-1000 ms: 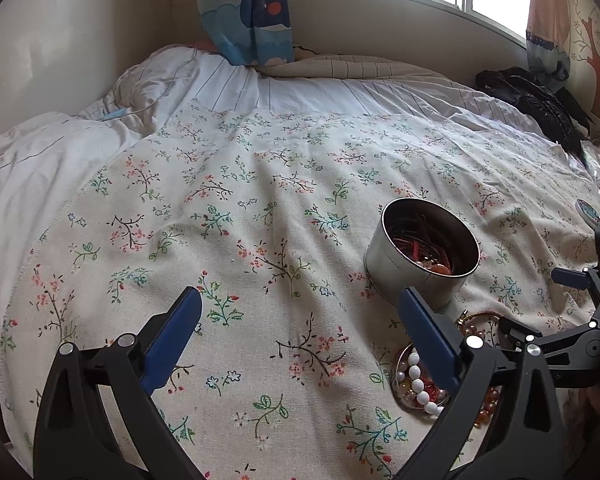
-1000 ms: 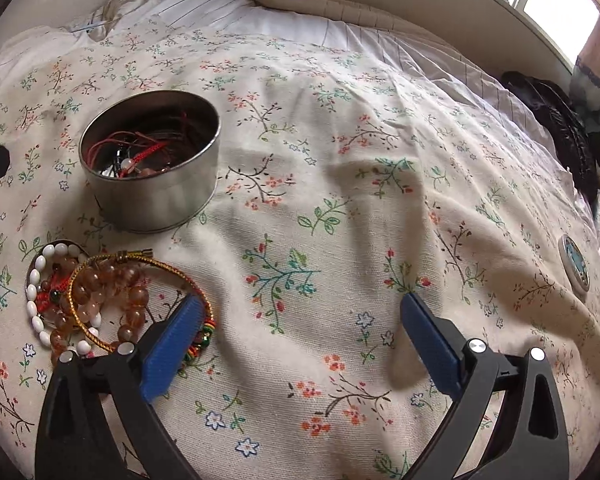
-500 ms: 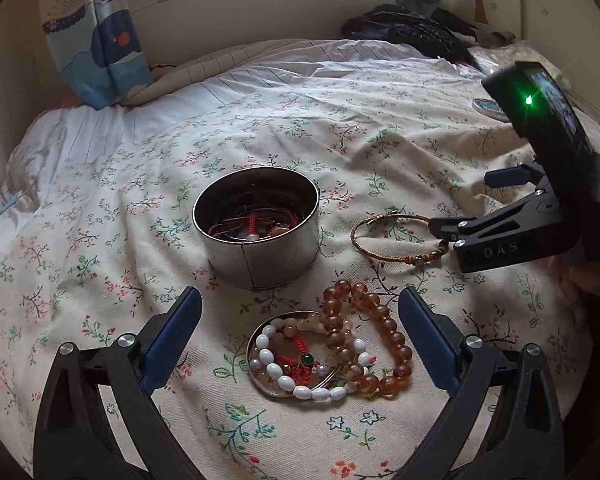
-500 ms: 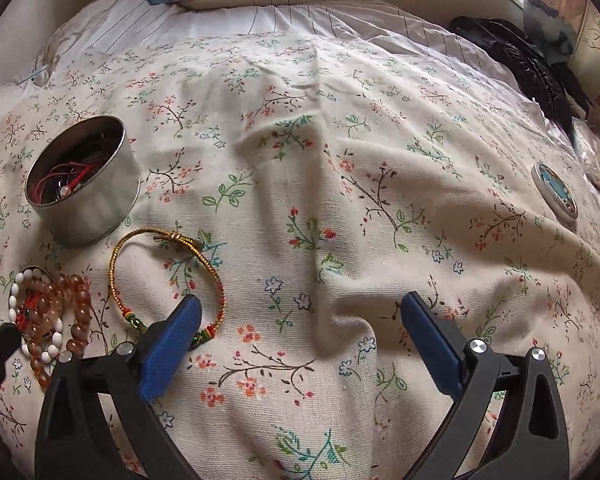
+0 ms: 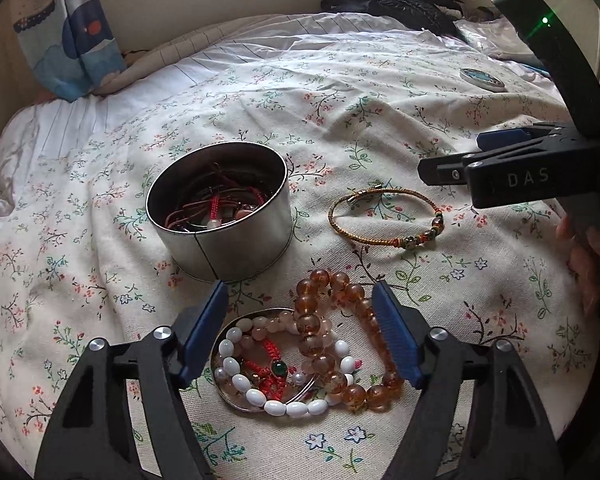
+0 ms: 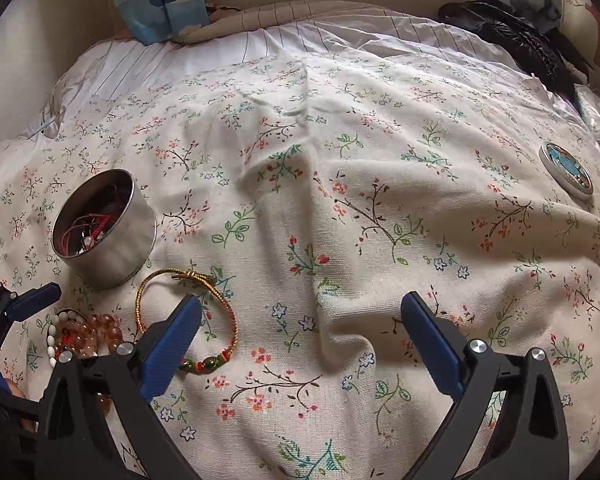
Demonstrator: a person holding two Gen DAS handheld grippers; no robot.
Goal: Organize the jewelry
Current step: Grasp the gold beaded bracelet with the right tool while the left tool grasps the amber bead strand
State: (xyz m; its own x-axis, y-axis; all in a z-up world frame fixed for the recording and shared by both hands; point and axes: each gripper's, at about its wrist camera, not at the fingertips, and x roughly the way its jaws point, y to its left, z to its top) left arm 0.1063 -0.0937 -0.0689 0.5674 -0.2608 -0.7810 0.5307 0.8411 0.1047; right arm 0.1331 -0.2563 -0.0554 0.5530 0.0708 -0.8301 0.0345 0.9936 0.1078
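Only from the left wrist, "DAS" readable on right gripper (image 5: 452,156), left gripper (image 5: 300,332) closing around bead bracelets (image 5: 332,344) near bedspread's (image 6: 340,160) front edge, unpinched, right gripper spread wide over bare cloth, tin (image 5: 220,208) beside gold bangle (image 5: 384,216).

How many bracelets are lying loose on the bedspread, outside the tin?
4: the gold cord bracelet alone right of the tin; amber beads, white beads and a silver bangle piled together. Others may hide beneath.

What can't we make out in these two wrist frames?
- Tin contents: left wrist view shows tangled red cords; individual pieces unclear.
- Bead pile: right wrist view, partly behind the right gripper finger.
- Left gripper, jaws closing: contact with the amber bead bracelet unclear.
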